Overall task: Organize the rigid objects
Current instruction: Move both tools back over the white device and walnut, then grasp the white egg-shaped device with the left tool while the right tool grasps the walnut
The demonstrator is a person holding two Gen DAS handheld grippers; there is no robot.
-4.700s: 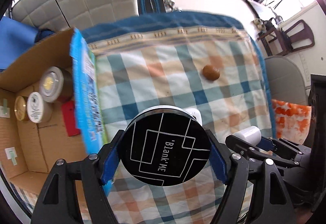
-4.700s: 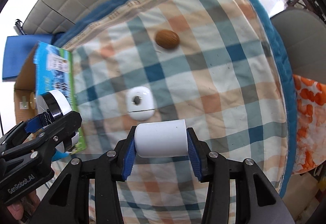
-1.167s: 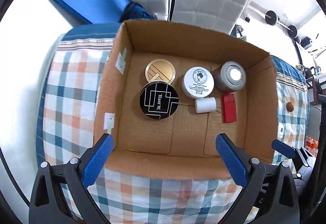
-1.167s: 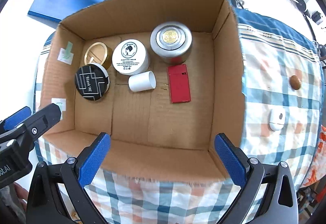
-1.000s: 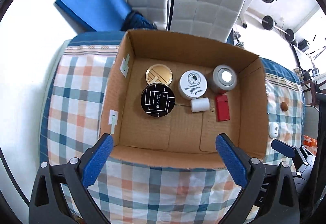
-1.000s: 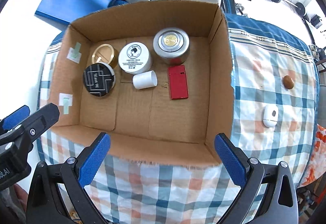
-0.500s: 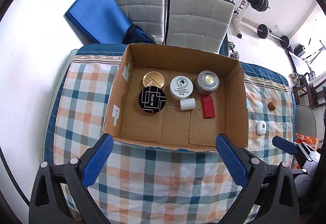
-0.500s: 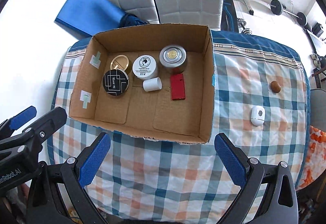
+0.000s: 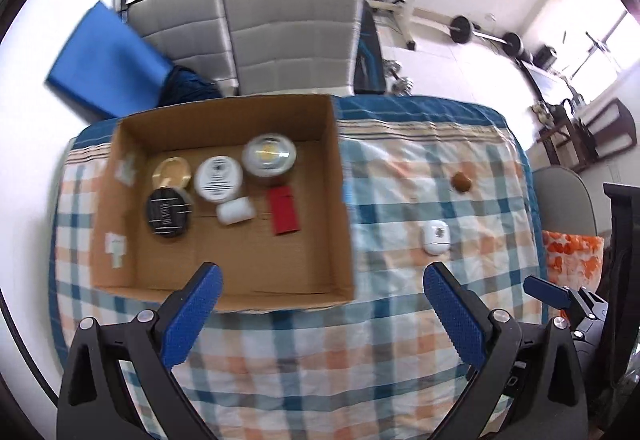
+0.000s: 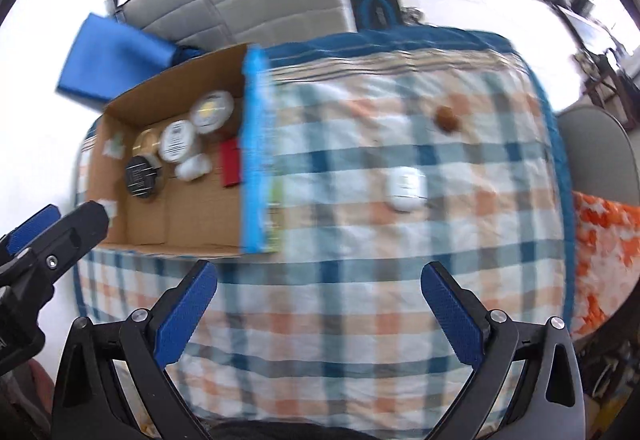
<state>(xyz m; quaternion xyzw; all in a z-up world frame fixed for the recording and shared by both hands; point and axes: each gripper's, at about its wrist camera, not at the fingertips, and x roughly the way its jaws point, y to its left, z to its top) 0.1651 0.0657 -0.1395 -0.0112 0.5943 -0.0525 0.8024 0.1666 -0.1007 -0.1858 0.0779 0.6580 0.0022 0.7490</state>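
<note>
looking along the left gripper (image 9: 320, 280), its jaws gape wide with nothing between them, above the checked cloth (image 9: 320, 360); the cardboard box (image 9: 344, 224) holds the black tin (image 9: 168, 214), white jar (image 9: 219, 179) and red case (image 9: 284, 211).

from the right gripper (image 10: 318, 278), equally wide and empty, a white device (image 10: 405, 188) and brown nut (image 10: 447, 119) lie on the cloth, well apart from the box.

The box (image 9: 224, 280) on the checked cloth (image 9: 400, 340) holds a black tin (image 9: 168, 214), white jar (image 9: 219, 178), silver tin (image 9: 269, 156) and red case (image 9: 284, 211). Right of the box lie a white case (image 9: 435, 237) and brown nut (image 9: 461, 181).
</note>
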